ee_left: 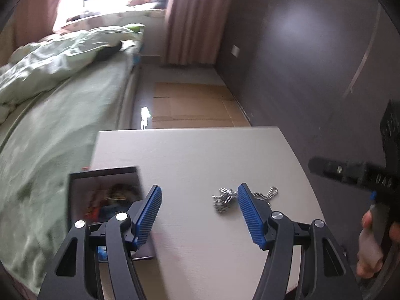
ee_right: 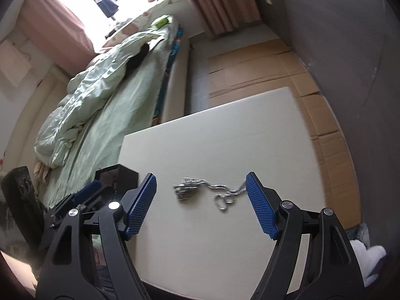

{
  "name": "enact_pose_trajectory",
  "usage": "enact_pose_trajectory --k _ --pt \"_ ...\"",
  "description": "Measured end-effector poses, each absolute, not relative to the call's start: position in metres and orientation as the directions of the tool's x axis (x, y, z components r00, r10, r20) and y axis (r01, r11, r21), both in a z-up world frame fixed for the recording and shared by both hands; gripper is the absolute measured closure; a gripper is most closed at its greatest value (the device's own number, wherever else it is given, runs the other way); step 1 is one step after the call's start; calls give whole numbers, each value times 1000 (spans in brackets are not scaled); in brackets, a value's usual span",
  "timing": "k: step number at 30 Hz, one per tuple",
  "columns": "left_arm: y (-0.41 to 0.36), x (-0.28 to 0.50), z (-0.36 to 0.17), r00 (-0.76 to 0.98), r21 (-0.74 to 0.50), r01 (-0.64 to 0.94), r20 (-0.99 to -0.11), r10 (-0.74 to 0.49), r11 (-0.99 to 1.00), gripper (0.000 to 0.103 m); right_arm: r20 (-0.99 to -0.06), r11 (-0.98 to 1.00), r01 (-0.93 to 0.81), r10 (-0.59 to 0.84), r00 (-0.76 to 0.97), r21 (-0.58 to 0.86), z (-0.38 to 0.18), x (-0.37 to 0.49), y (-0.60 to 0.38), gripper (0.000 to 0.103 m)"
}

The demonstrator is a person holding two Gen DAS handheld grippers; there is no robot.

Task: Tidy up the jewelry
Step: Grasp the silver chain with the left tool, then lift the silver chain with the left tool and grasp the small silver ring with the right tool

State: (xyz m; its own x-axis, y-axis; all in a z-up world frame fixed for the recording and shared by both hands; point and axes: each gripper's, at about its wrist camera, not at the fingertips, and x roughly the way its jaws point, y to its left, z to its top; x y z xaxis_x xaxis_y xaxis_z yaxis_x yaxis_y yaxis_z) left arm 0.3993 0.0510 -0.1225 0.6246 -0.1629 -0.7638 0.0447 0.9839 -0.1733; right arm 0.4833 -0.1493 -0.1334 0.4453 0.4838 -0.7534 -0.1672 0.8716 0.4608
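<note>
A silver chain necklace with a pendant (ee_left: pixel 225 200) lies loose on the white table (ee_left: pixel 190 155); it also shows in the right wrist view (ee_right: pixel 190 190). A dark open box (ee_left: pixel 105 195) with colourful things inside stands at the table's left edge, also in the right wrist view (ee_right: pixel 117 177). My left gripper (ee_left: pixel 198 207) is open and empty, its right finger just over the chain. My right gripper (ee_right: pixel 201 195) is open and empty, above the table with the necklace between its fingers.
A bed with green bedding (ee_left: pixel 50 100) runs along the left. Flat cardboard (ee_left: pixel 190 102) lies on the floor beyond the table. A dark wall (ee_left: pixel 312 62) stands on the right. The right gripper's body and hand (ee_left: pixel 370 182) show at the right of the left view.
</note>
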Motion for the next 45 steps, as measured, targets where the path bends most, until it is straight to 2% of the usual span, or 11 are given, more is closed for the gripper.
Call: enact_pose_trajectory --k 11,24,27,28,30,31,32,38,45 --pt "16 441 -157 512 -169 102 -836 -197 980 42 -763 883 -74 441 473 464 -140 491 -189 29" --pt "-6 465 -212 398 -154 136 -896 -196 979 45 -774 889 -88 438 457 450 -143 496 -183 29" --pt "-16 466 -219 403 -98 166 -902 -158 981 60 -777 889 -88 437 453 449 -145 498 -180 29" --pt "-17 466 -220 409 -83 163 -901 -144 983 68 -778 889 -88 438 451 449 -145 498 -179 29" --pt "-12 470 -221 406 -120 151 -897 -172 981 76 -779 890 -91 438 448 447 -147 499 -176 29" --pt "-8 472 -222 396 -143 147 -898 -190 979 93 -780 891 -97 438 446 444 -147 499 -174 29" --pt "-5 474 -221 393 -161 143 -896 -205 977 97 -783 892 -102 436 443 439 -149 499 -172 29" --pt "9 473 -202 418 -247 133 -864 -281 960 97 -804 900 -103 427 415 425 -160 502 -165 29" --pt "19 470 -169 462 -287 128 -830 -313 949 97 -810 900 -108 428 402 423 -165 505 -162 29"
